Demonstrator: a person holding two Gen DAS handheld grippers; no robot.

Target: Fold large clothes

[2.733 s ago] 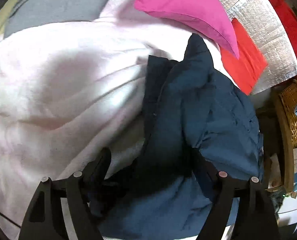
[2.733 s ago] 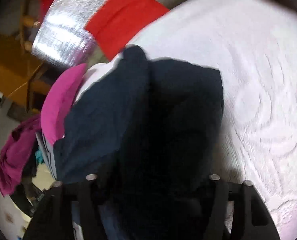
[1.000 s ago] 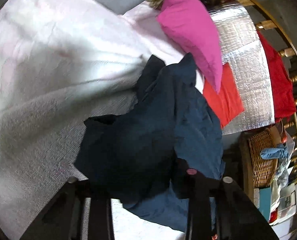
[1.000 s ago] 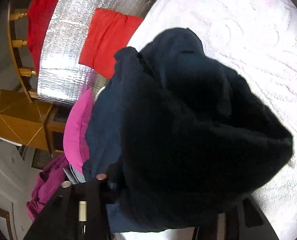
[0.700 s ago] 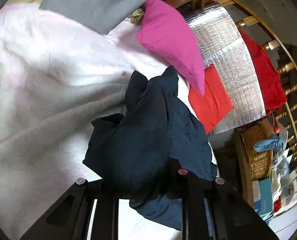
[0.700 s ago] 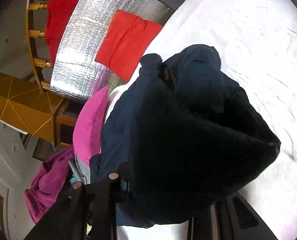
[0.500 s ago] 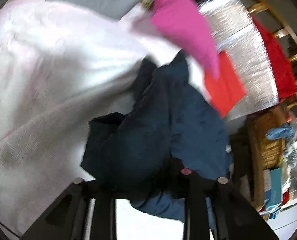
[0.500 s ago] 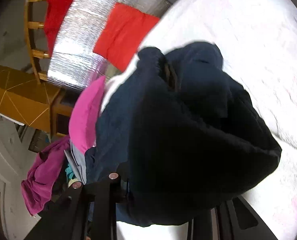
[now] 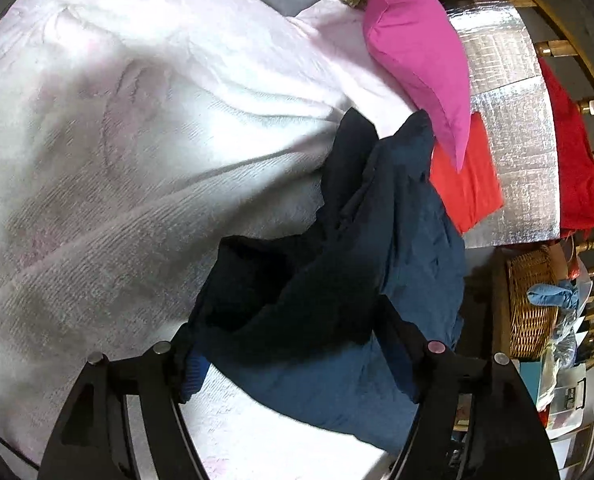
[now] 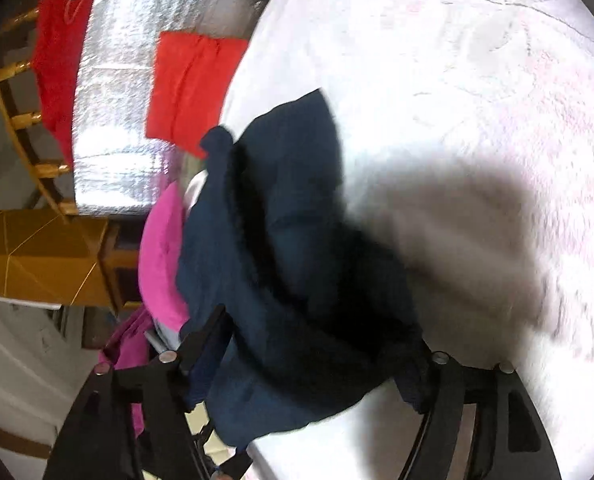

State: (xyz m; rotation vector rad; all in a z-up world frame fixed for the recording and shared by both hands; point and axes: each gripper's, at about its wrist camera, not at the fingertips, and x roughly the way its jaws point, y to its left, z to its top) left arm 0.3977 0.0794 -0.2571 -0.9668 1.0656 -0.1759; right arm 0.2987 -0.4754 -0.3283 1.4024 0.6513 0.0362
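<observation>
Left wrist view: left gripper (image 9: pixel 297 344) fingers spread, navy garment (image 9: pixel 369 264) draped across them above the bed (image 9: pixel 137 120). Right gripper (image 10: pixel 309 344) likewise spread under bunched cloth, probably carrying the fold over.

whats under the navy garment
The navy garment lies on a white blanket and hangs over its edge. The jaws of both grippers are buried in it; what's beneath the bunched part is hidden.

text: none legible | labels: none | numbers: none
</observation>
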